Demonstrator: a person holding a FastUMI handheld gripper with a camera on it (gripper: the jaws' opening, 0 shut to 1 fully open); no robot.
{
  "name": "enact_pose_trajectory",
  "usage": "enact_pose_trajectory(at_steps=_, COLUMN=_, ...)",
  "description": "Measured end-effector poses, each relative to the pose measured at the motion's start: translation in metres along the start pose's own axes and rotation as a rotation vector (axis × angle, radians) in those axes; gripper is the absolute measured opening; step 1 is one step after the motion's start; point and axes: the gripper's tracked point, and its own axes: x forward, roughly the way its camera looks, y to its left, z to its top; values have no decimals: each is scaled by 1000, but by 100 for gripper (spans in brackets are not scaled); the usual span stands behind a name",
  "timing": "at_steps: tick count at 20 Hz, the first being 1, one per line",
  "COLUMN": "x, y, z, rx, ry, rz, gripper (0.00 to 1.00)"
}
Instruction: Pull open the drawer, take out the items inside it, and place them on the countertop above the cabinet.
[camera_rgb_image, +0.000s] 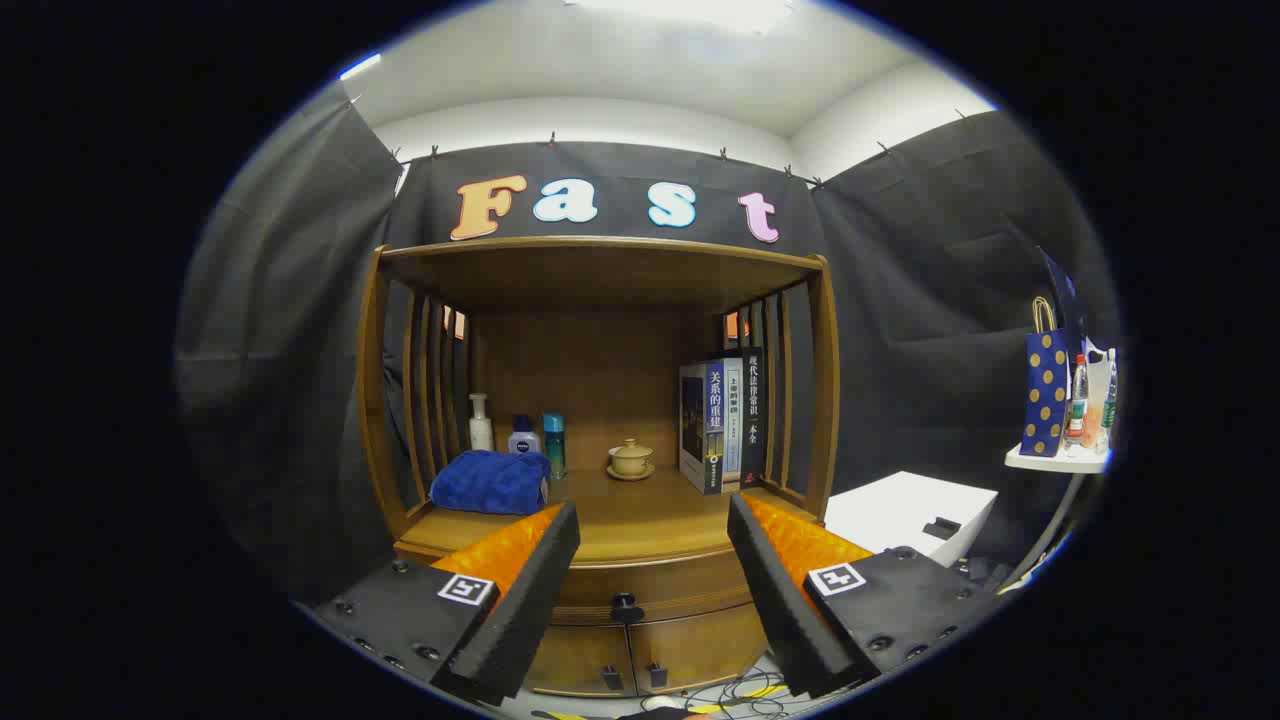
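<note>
Hanging spread, tongs (653, 520) face wooden countertop (640, 525) inside black-draped booth.

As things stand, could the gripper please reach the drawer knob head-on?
Probably yes: the gripper is open, and the drawer knob sits between and beyond its fingers with nothing in front of it.
</note>
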Motion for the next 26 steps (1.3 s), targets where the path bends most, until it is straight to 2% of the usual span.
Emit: enact_pose_trajectory(at_steps=26, x=2, y=4, z=-9, rx=-4, ry=18, rz=3, gripper=98)
